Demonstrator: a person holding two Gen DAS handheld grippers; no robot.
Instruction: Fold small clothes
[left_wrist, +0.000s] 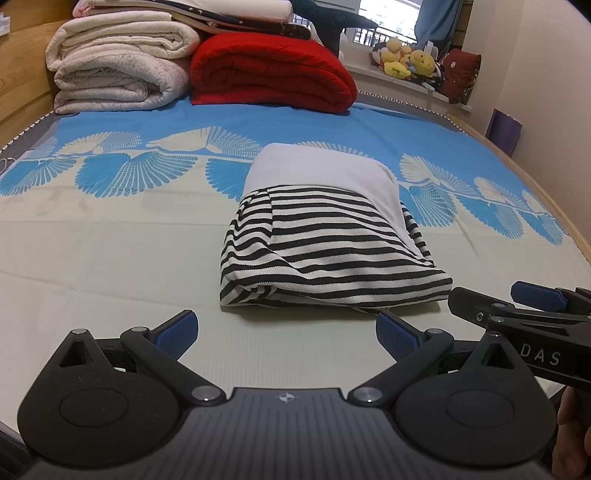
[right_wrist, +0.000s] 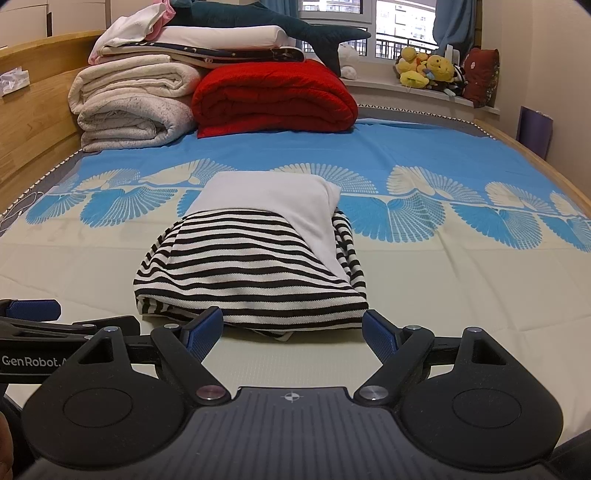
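Note:
A folded garment with black-and-white stripes (left_wrist: 325, 254) and a plain white panel (left_wrist: 317, 170) at its far end lies on the bed; it also shows in the right wrist view (right_wrist: 247, 273). My left gripper (left_wrist: 286, 332) is open and empty, just in front of the garment's near edge and a little to its left. My right gripper (right_wrist: 291, 332) is open and empty, its fingertips at the garment's near edge without holding it. The right gripper also shows at the right edge of the left wrist view (left_wrist: 524, 310).
The bed sheet (left_wrist: 110, 240) is cream with a blue fan pattern. Folded cream blankets (left_wrist: 118, 66) and a red quilt (left_wrist: 269, 70) are stacked at the far end. Plush toys (left_wrist: 406, 59) sit on the window sill. A wooden bed rail (left_wrist: 535, 184) runs along the right.

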